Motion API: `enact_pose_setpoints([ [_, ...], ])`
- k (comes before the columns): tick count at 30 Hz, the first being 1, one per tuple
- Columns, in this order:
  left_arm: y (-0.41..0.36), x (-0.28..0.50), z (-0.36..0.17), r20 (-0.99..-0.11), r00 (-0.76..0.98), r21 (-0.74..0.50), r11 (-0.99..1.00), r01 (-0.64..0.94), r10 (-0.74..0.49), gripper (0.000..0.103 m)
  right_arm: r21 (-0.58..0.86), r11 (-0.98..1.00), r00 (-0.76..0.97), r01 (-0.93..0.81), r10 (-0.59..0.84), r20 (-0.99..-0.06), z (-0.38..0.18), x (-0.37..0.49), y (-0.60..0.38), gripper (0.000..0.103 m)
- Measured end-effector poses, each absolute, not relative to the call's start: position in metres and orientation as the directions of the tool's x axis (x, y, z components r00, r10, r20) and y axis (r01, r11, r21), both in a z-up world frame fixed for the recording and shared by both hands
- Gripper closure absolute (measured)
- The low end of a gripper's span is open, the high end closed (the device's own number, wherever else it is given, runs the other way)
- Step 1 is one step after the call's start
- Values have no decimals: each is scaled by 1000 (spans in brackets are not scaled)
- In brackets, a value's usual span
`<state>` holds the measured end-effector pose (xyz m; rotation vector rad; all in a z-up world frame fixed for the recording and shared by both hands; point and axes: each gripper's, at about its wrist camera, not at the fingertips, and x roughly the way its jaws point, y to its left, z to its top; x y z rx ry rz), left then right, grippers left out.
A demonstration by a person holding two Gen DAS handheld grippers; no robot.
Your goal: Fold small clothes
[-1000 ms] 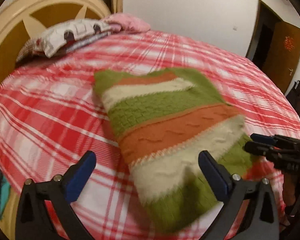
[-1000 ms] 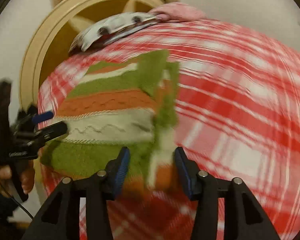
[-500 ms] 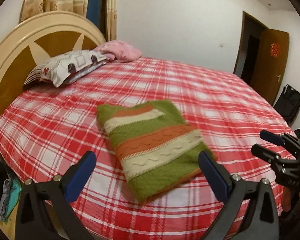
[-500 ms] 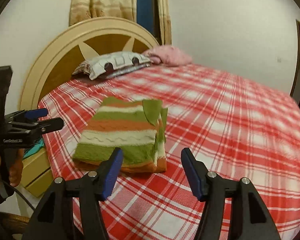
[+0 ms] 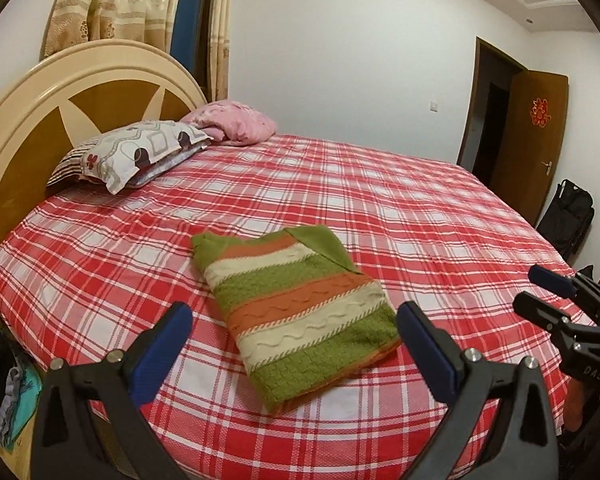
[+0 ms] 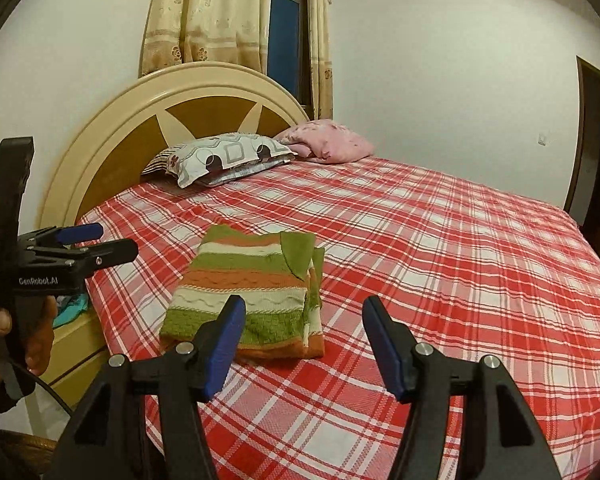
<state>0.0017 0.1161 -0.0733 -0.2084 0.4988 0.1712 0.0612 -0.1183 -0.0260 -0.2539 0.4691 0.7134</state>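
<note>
A folded striped sweater (image 5: 296, 312) (bands of green, orange and cream) lies flat on the red plaid bedsheet (image 5: 420, 216), low and centre in both wrist views. The left gripper (image 5: 292, 346) fills the bottom of its frame, blue pads spread wide, holding nothing, clear of the knit. The right gripper (image 6: 304, 344) is likewise spread and empty, its left pad overlapping the sweater's near edge in the picture. A patterned pillow (image 5: 140, 152) and a pink bundle (image 5: 236, 128) sit upper left by the headboard (image 5: 32, 92).
</note>
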Motion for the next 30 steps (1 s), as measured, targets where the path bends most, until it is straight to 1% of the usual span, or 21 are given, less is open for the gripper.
enact_pose_setpoints([
  [7,113,0,-71,-484,868,-149,966,-210,114,0,-55,739,668,-672,572,-477,-21,56,-125,41],
  [18,113,1,-71,-484,867,-141,967,-214,121,0,-46,739,664,-672,573,-481,-22,55,-126,41],
  [30,111,-1,-67,-471,870,-109,969,-223,148,0,-26,756,683,-654,575,-450,-18,54,-133,41],
])
